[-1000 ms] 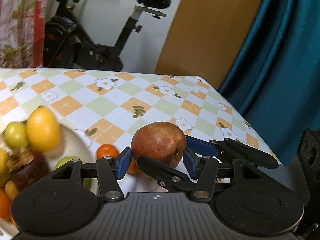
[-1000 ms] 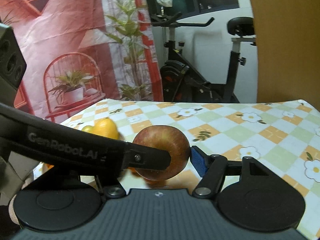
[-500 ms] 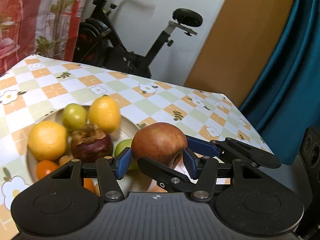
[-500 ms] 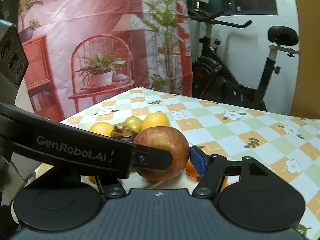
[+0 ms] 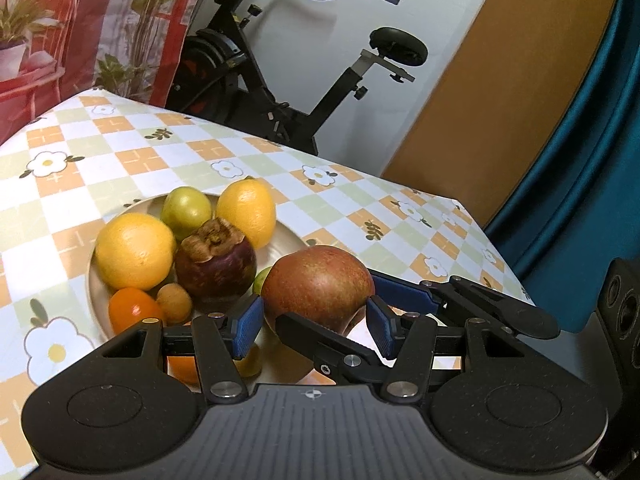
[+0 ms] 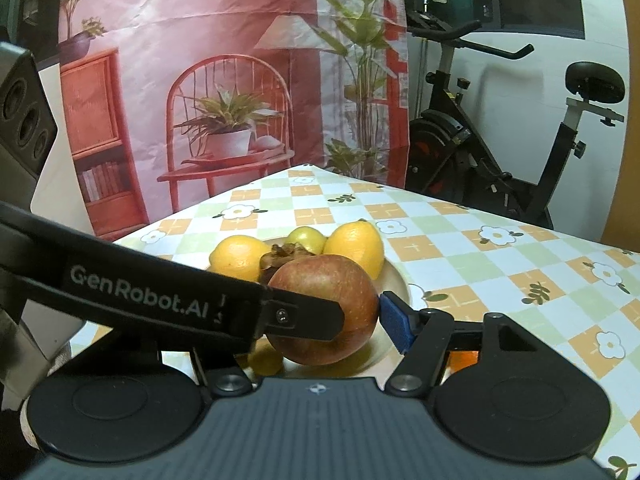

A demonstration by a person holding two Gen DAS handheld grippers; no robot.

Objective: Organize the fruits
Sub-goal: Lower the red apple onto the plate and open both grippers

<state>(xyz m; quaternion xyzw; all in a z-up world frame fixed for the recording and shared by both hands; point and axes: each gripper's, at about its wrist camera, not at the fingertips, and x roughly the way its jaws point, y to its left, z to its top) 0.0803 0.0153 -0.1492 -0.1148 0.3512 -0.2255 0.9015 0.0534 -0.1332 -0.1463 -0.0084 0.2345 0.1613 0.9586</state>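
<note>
A red apple (image 5: 318,286) sits between the pads of both grippers, held above the near right part of a beige plate (image 5: 288,236). My left gripper (image 5: 314,330) has its blue pads on either side of the apple. My right gripper (image 6: 326,320) also closes on the apple (image 6: 324,300), and its fingers cross the left wrist view. The plate holds an orange (image 5: 134,250), a lemon (image 5: 248,210), a green fruit (image 5: 186,210), a dark mangosteen (image 5: 216,262), a small brown fruit (image 5: 174,304) and a small orange fruit (image 5: 132,310).
The table has a checked flower-print cloth (image 5: 120,152). Its right edge runs close to a teal curtain (image 5: 580,160). An exercise bike (image 5: 280,80) stands behind the table. A small orange fruit (image 6: 464,358) lies on the cloth right of the plate.
Both grippers have carried the apple leftward, from over the bare cloth to over the plate's near right part. The plate and its fruit have come into fuller view.
</note>
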